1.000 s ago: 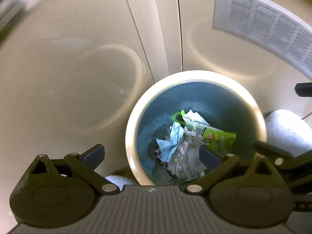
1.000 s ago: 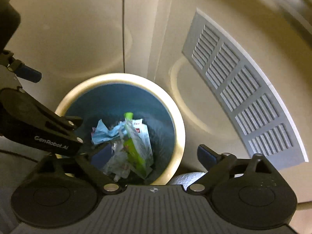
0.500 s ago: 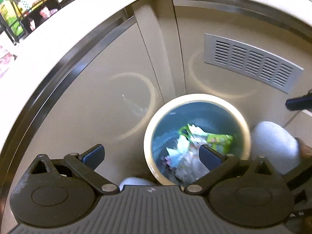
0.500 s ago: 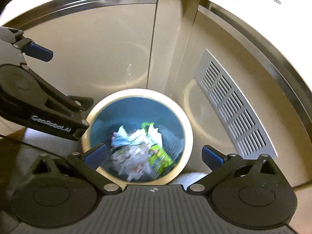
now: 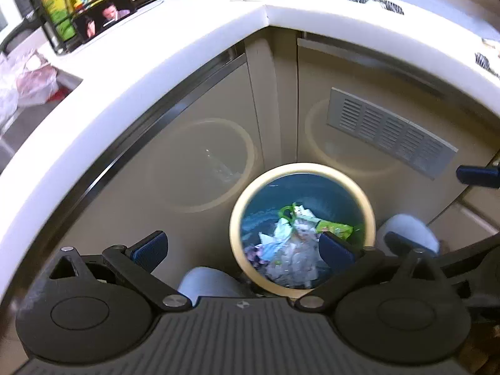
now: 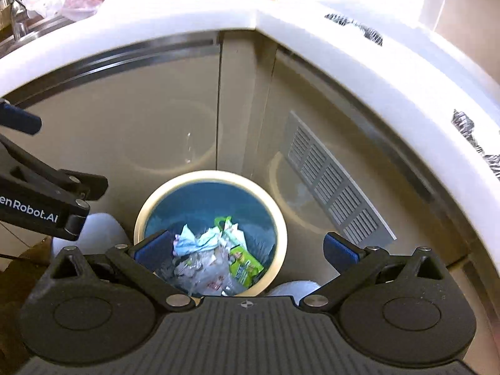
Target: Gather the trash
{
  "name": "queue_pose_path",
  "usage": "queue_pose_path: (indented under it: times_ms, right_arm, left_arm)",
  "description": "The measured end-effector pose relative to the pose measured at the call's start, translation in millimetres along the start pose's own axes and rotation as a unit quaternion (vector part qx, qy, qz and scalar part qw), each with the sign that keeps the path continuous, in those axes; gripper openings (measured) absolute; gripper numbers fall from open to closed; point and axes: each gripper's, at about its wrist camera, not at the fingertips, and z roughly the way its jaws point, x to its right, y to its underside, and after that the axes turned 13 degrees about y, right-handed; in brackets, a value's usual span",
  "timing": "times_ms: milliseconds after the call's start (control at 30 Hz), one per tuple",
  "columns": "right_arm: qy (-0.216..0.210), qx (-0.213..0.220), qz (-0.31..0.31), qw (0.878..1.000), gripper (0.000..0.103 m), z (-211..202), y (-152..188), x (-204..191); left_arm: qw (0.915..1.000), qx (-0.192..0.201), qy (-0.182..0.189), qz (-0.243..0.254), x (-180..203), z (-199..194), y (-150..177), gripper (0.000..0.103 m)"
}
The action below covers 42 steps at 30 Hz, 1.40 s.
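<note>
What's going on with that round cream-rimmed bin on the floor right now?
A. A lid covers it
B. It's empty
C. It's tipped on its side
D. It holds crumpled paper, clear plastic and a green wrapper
D: the round cream-rimmed bin with the blue liner stands upright and uncovered, with crumpled pale paper, clear plastic and a green wrapper inside.

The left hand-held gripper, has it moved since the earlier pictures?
Yes. The left hand-held gripper has risen away from the trash bin; the countertop now shows.
</note>
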Motion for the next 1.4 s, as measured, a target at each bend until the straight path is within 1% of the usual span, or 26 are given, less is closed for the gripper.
queue_pose_path:
  times_ms: [67,200,367,500,567,667,733,800,933,1067,1200,1400]
  right_arm:
    - [-0.008,0.007,0.011,1.0,0.103,-4.7,0.4,5.0]
    - [-0.003,0.008,0.013,1.0,0.103,-8.7,2.1,5.4]
    - [-0.003,0.003,0.013,1.0,0.103,-6.2,4.9,0.6]
    - [0.013,-0.011,0.008,1.0,0.103,2.2,-0.4,2.4]
    - [0.019,-0.027,0.008,0.999,0.103,5.7,-8.6,4.7]
    - [0.021,-0.045,0.011,0.999,0.103,11.0,-17.4,6.9]
    - [0.024,-0.056,0.017,0.998,0.103,14.6,-18.2,5.8]
    - [0.029,-0.064,0.023,0.997,0.103,19.1,-15.6,3.3]
    - [0.05,-0.084,0.022,0.995,0.103,28.7,-11.3,-5.7]
    - [0.038,-0.101,0.021,0.994,0.103,39.6,-10.7,-9.0]
    - [0.021,-0.114,0.023,0.993,0.103,48.7,-10.0,-11.7]
    - [0.02,-0.126,0.019,0.992,0.103,55.3,-10.8,-17.1]
  left_arm:
    - [0.9998,0.005,0.002,-0.017,1.2,-3.4,2.0,0.103]
    - [0.9993,-0.003,-0.006,-0.037,-1.9,-3.0,5.3,0.103]
    - [0.9987,0.0,-0.018,-0.047,-1.9,-1.7,11.0,0.103]
    - [0.9985,0.011,-0.025,-0.048,-4.4,-3.2,8.2,0.103]
    - [0.9985,0.013,-0.028,-0.046,-4.9,-3.5,4.3,0.103]
    - [0.9984,0.005,-0.013,-0.054,-9.1,-1.7,-1.7,0.103]
    - [0.9976,0.001,-0.001,-0.069,-12.8,1.7,-2.7,0.103]
    - [0.997,-0.001,-0.003,-0.077,-14.1,6.3,-0.9,0.103]
    - [0.9975,-0.015,-0.014,-0.067,-13.7,19.7,2.2,0.103]
    - [0.9971,-0.028,-0.008,-0.071,-18.2,30.6,2.7,0.103]
    - [0.9961,-0.035,-0.012,-0.08,-23.9,37.7,3.9,0.103]
    - [0.9947,-0.054,-0.014,-0.086,-28.5,48.2,4.3,0.103]
